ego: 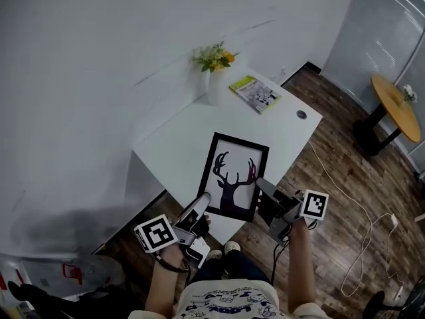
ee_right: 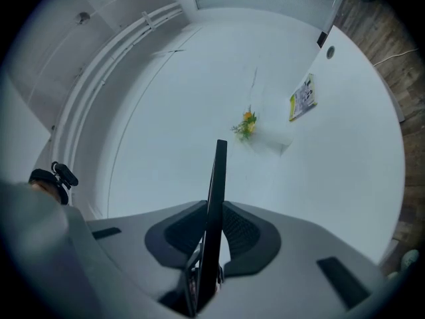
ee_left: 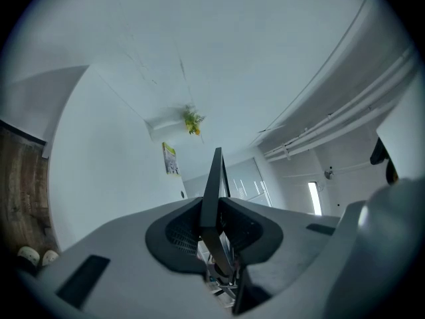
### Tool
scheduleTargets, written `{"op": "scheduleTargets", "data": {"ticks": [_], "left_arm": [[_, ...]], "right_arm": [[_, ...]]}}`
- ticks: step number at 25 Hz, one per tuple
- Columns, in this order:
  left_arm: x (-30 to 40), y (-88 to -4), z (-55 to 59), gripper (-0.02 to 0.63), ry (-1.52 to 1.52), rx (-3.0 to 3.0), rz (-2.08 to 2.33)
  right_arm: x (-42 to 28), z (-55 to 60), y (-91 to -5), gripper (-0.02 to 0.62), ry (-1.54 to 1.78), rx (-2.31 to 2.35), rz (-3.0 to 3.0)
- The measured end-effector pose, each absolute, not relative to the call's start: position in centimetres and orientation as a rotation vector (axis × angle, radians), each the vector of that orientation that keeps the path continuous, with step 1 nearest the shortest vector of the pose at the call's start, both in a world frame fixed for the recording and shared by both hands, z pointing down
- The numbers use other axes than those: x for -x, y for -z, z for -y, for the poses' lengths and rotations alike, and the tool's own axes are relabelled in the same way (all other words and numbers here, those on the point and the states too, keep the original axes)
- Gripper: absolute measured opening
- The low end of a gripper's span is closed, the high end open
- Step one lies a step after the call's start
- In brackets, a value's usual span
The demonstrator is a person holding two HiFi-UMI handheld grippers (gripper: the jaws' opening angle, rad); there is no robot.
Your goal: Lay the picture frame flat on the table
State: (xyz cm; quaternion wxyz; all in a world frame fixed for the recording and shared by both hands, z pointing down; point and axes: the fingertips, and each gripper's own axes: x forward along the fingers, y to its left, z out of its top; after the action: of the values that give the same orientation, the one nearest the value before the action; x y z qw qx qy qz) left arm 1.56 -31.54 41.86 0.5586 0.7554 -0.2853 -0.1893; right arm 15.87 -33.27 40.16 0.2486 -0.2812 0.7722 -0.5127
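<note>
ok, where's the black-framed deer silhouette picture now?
Head view, centre: the black-framed deer silhouette picture is at the near end of the white table, clamped on either side by the left gripper and right gripper.

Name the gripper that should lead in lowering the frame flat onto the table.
Right, probably: the right gripper clamps the picture frame partway up its side edge, while the left gripper pinches only its bottom corner.

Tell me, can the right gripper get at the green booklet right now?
Probably not. The right gripper is shut on the picture frame, as is the left gripper, and the booklet lies at the table far end.
</note>
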Motion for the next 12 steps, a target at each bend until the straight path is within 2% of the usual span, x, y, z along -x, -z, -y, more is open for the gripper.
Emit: {"op": "scheduleTargets", "data": {"ticks": [10, 12], "left_arm": [[-3.5, -43.9, 34.0, 0.089, 0.496, -1.675, 0.738], [-3.2, -45.6, 34.3, 0.089, 0.423, -1.682, 0.803]], "right_arm": [[-17.0, 37.0, -43.2, 0.083, 1.531, 0.723, -2.119], [-17.3, 37.6, -44.2, 0.081, 1.553, 0.726, -2.124]]}}
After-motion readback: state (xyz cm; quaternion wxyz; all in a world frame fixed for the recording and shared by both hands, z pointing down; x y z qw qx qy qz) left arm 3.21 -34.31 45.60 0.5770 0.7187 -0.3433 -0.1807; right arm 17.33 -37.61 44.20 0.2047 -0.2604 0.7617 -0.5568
